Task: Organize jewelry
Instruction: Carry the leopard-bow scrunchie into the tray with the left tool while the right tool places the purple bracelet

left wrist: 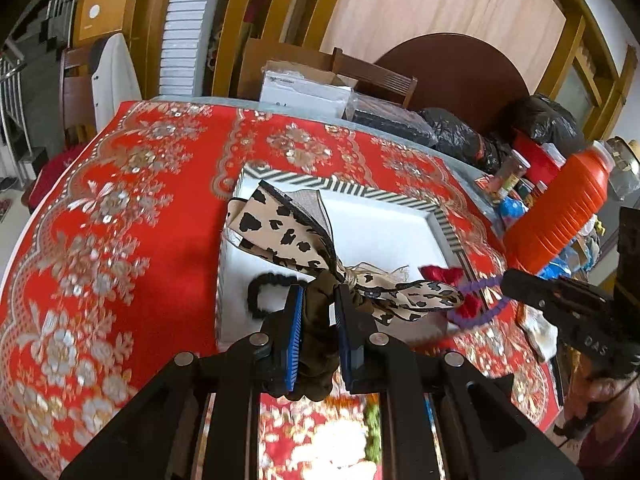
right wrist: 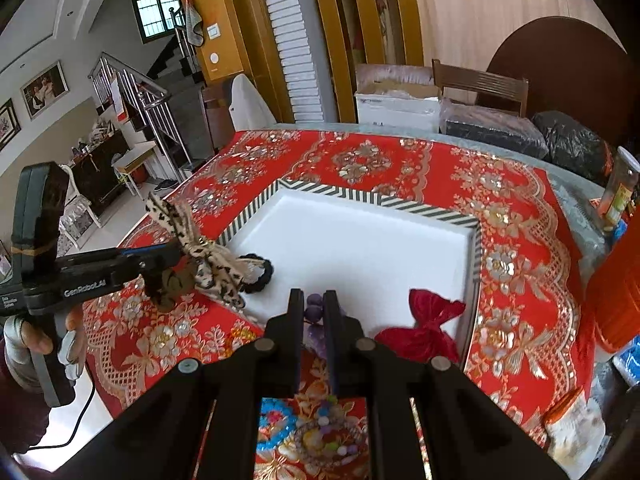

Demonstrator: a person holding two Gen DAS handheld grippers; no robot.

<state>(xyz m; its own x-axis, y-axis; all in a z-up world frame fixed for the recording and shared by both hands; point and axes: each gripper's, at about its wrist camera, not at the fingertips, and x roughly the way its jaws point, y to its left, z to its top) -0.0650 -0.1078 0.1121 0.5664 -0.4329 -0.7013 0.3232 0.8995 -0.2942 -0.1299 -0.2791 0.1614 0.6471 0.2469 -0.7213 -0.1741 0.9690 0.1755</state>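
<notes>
The left claw is clamped on a leopard-print bow scrunchie, held up over the white tray. The right claw pinches a purple hair tie with a red bow above the tray's near edge. A black scrunchie lies in the tray on the red-clothed desk.

A red, gold-flowered tablecloth, black-and-white striped tray rim, leopard-print bow and red velvet bow are seen.
</notes>
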